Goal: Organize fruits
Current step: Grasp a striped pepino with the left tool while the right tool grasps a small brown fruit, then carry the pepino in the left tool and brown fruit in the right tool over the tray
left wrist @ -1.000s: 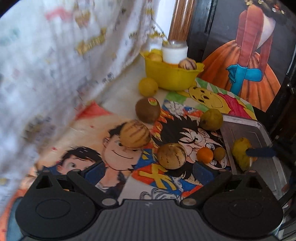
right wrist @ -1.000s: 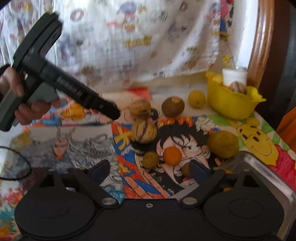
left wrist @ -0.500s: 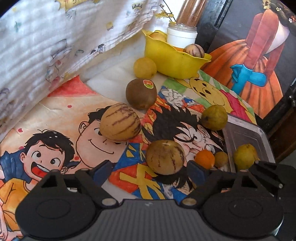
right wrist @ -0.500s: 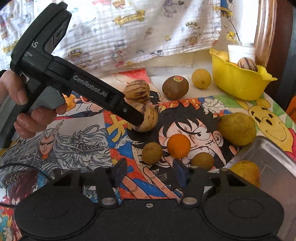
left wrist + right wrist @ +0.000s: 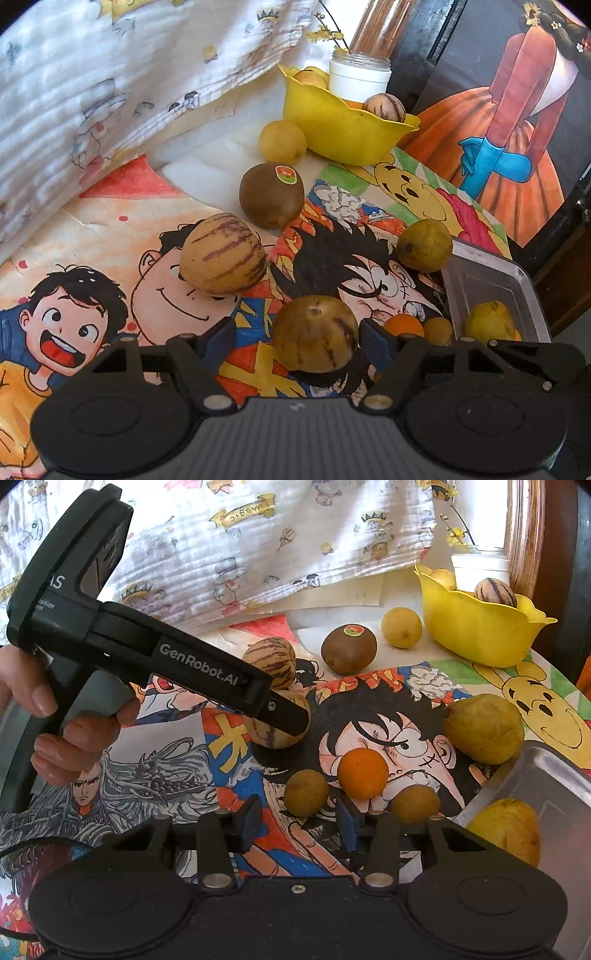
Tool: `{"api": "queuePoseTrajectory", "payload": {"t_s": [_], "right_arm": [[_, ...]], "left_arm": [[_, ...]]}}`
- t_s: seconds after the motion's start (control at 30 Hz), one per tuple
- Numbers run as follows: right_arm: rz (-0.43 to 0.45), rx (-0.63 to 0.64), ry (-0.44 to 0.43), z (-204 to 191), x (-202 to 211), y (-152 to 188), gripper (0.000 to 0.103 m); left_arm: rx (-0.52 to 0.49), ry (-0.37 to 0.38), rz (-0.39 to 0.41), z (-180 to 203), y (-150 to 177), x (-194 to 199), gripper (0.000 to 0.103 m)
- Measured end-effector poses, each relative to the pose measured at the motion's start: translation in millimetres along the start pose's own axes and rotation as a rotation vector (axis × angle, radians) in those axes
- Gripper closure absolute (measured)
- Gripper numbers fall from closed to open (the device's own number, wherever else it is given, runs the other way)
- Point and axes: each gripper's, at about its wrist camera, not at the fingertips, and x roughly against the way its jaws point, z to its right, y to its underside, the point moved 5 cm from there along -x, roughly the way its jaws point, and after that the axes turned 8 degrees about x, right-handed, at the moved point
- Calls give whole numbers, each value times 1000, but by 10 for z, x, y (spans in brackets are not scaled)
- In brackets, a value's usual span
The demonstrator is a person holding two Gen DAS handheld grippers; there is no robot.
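Three striped melons (image 5: 274, 659) show: two on the counter, one in the single yellow bowl (image 5: 476, 635). One kiwi (image 5: 348, 648), one orange (image 5: 362, 773), two small brown fruits (image 5: 306, 792), one metal tray (image 5: 546, 775), one white jar (image 5: 478, 568).

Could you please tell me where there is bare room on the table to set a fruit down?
Free: the drawings left of the striped melon, toward the white cloth, and most of the metal tray behind its pear. Crowded: the middle, between the kiwi and the orange.
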Motion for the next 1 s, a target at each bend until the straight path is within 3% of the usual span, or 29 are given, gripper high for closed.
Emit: {"api": "queuePoseTrajectory", "payload": {"t_s": [0.1,0.33,0.53,1.0], "right_arm": [[5,-2,3,0,-9,-9,60],[15,-12,12,11,-37,-25,66],[24,-23,6,28,-24,-16,74],[80,-51,-13,3,449,208,74]], "left_arm": [[7,9,2,-7,-10,-6,30],[29,58,-20,17,-1,-33,49],[38,52,-18,31,10,-19,50],[14,43,-3,173,282,192,52]]}}
